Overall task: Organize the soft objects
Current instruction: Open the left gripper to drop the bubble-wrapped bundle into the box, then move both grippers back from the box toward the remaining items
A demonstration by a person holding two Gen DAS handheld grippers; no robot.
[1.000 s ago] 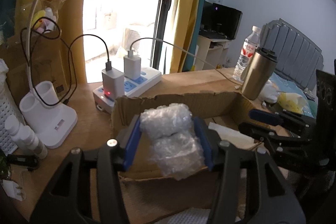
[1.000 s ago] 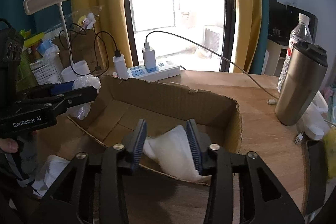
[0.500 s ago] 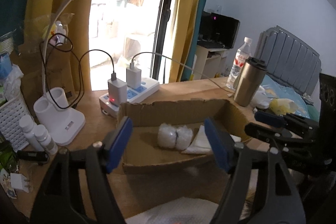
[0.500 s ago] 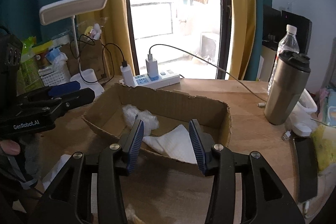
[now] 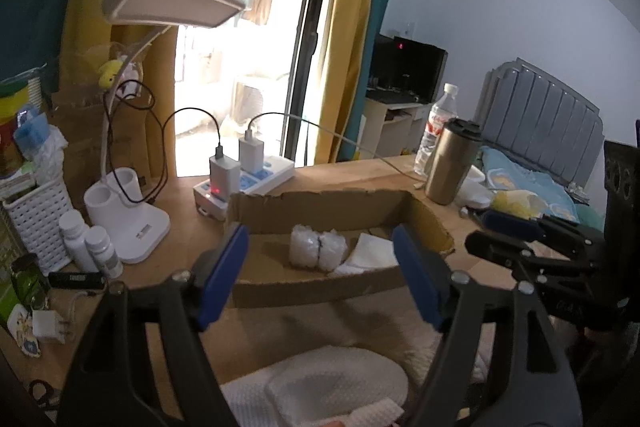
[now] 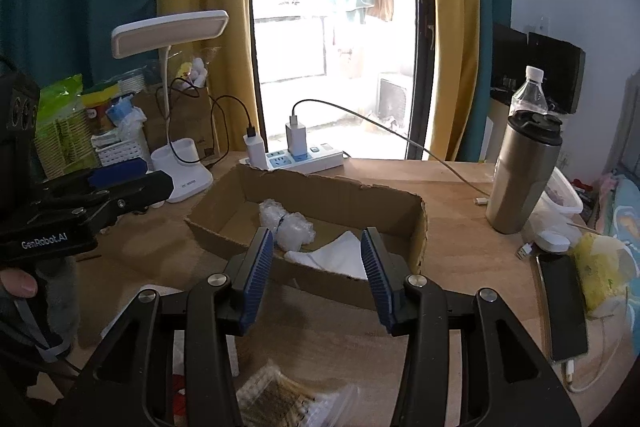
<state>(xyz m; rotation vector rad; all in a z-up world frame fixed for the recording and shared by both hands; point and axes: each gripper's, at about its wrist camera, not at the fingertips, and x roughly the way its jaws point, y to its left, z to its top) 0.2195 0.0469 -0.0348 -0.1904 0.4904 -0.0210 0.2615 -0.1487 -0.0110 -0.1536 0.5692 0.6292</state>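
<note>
I am holding both hand-held grippers back over the near edge of the torn cardboard box, the left hand-held gripper with its jaws just opened wide and empty, the right hand-held gripper parted and empty too. Crinkly bubble wrap and a folded white cloth are lying inside the box on the wooden worktop. A steel tumbler, power strip and lamp are crowding the box's far sides.
</note>
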